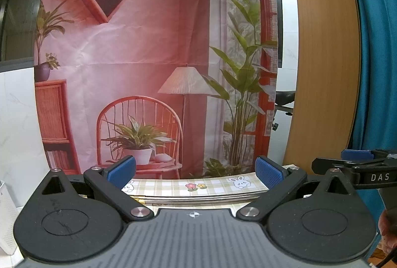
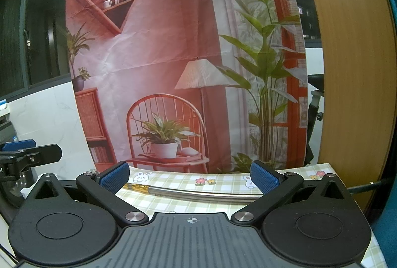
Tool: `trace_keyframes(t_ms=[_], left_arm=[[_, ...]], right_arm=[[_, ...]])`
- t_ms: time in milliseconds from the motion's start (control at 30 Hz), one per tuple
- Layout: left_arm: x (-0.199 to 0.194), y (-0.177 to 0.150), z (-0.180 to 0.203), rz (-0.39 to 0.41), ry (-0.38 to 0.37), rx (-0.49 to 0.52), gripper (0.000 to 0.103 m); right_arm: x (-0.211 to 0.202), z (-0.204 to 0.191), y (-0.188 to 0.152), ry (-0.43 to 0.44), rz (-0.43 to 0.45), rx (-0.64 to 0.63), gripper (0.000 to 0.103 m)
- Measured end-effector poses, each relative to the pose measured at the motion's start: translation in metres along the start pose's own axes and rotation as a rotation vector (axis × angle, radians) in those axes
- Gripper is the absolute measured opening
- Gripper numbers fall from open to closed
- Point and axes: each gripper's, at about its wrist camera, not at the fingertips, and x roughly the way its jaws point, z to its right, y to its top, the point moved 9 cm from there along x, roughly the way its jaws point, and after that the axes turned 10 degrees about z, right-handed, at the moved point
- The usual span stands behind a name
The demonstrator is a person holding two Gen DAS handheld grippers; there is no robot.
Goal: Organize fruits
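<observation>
No fruit shows in either view. My left gripper (image 1: 196,172) is open, its blue pads wide apart with nothing between them, held level over the near part of a table with a checked cloth (image 1: 173,187). My right gripper (image 2: 189,176) is open too and holds nothing, above the same checked cloth (image 2: 173,179). Each gripper appears at the edge of the other's view: the right gripper (image 1: 357,163) at the right of the left wrist view, the left gripper (image 2: 22,151) at the left of the right wrist view.
A metal rod with a brass end (image 2: 198,194) lies across the cloth; the same rod (image 1: 198,199) shows in the left view. Behind the table hangs a printed backdrop (image 1: 153,57) of a red room. A wooden panel (image 2: 352,69) stands at the right. A hand (image 1: 388,233) shows at the lower right.
</observation>
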Motion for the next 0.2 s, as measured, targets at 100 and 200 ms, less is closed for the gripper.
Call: trace_keyframes(t_ms=[100, 200], left_arm=[[-0.0012, -0.0001, -0.0005, 0.005, -0.001, -0.001, 0.103], [-0.0027, -0.0005, -0.0013, 0.011, -0.003, -0.01, 0.103]], right_arm=[[-0.0003, 0.0006, -0.0006, -0.002, 0.001, 0.001, 0.103], [-0.0007, 0.0, -0.0033, -0.004, 0.003, 0.002, 0.103]])
